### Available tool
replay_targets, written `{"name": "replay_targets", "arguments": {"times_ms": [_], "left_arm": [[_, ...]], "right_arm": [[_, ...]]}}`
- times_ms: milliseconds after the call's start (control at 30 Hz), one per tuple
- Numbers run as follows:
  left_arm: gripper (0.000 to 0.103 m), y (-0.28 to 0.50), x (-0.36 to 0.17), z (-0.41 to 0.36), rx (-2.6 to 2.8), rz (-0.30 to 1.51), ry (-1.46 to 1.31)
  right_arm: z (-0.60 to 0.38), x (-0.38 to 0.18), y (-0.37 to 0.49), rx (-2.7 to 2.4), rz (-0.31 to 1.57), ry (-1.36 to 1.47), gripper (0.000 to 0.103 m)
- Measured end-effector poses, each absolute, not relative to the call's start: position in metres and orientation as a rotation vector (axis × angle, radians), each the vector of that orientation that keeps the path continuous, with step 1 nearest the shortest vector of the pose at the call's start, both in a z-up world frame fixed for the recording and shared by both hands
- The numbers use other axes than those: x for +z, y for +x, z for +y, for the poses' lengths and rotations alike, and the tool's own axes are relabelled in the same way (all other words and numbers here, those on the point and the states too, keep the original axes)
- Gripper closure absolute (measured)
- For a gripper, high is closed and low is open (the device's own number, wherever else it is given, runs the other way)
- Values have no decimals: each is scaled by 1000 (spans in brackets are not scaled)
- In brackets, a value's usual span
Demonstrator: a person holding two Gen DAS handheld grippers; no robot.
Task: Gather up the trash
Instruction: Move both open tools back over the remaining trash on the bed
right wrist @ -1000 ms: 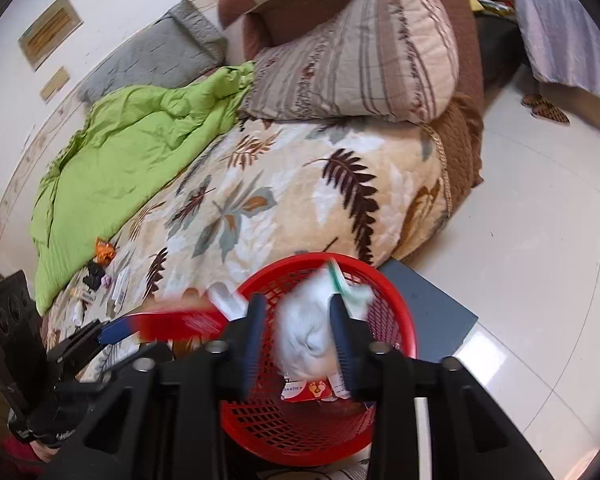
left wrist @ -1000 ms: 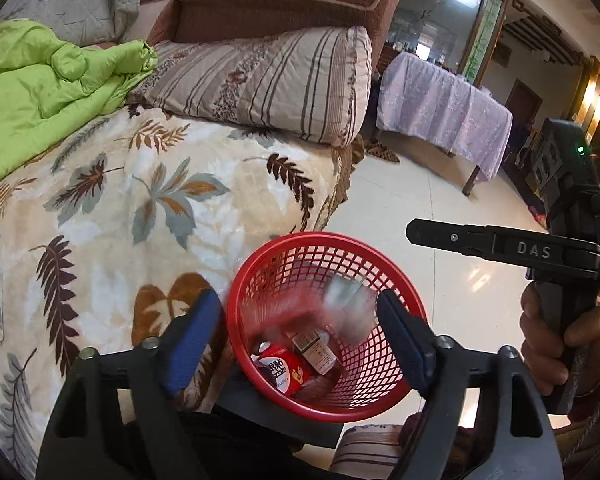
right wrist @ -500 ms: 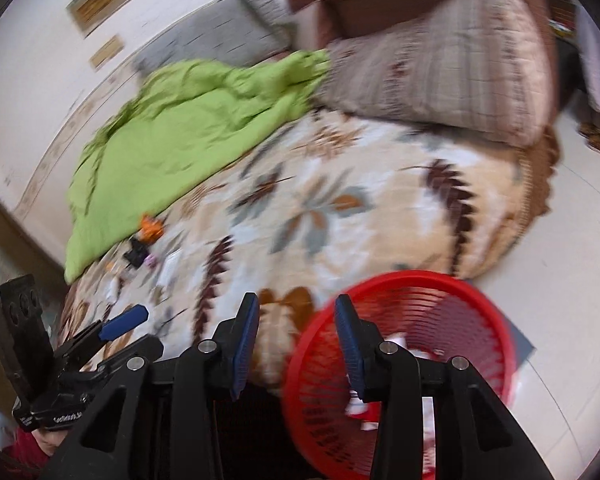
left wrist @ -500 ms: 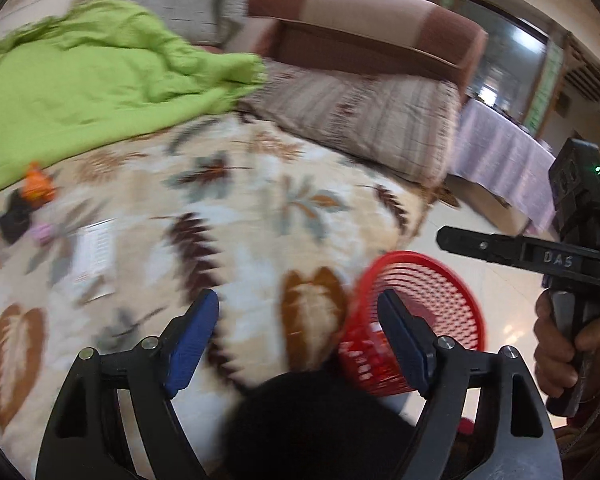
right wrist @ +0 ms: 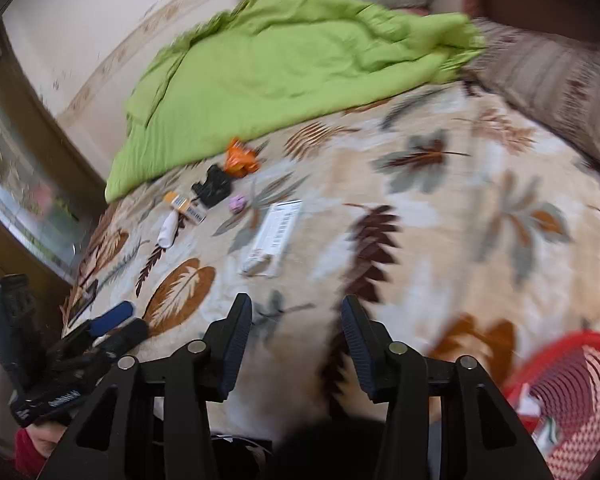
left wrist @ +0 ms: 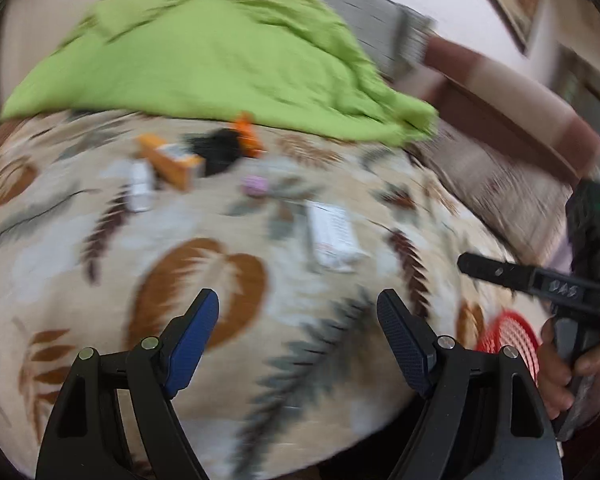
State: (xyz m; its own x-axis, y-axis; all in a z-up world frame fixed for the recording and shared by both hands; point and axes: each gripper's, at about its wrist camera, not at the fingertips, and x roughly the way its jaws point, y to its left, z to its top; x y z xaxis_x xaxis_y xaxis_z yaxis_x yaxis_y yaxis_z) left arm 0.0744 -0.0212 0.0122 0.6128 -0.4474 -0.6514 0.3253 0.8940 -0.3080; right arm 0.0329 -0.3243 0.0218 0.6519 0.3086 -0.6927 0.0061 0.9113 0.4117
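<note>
Left wrist view: left gripper (left wrist: 298, 334) jaws wide apart, nothing between them, hovering over the leaf-print bedspread (left wrist: 204, 276). Right gripper (right wrist: 296, 340) also parted and empty. Red basket (right wrist: 576, 384) sits low at the right edge beside the bed, some scraps already in it.

Trash on the bedspread, near to far: flat white packet (right wrist: 274, 236) nearest, between both claws' lines of sight. Then small pink piece (right wrist: 237, 203), white tube-like item (right wrist: 169, 230), orange-and-white box (right wrist: 186, 207), black lump (right wrist: 213, 189), orange wrapper (right wrist: 241, 159) by the edge of the green quilt (right wrist: 284, 68).

Handling guess: all light. Packet is thin and flat on soft fabric, so pinch a raised edge or corner, not the face; likely slippery. Box is stiff, so grip across its narrow sides. Wrapper crumples anywhere. Frames blurred, so finer detail unclear.
</note>
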Motion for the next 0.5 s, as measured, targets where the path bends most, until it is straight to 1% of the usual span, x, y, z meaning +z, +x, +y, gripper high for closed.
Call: {"name": "replay_targets", "arguments": {"times_ms": [100, 233, 500], "left_arm": [[23, 85, 14, 9, -379, 795, -227], [23, 93, 15, 47, -293, 789, -292], [23, 112, 15, 84, -206, 792, -358]], "right_arm": [[-301, 10, 69, 202, 885, 385, 49], [-288, -13, 114, 196, 942, 432, 49], [-268, -55, 185, 89, 1042, 420, 49]]}}
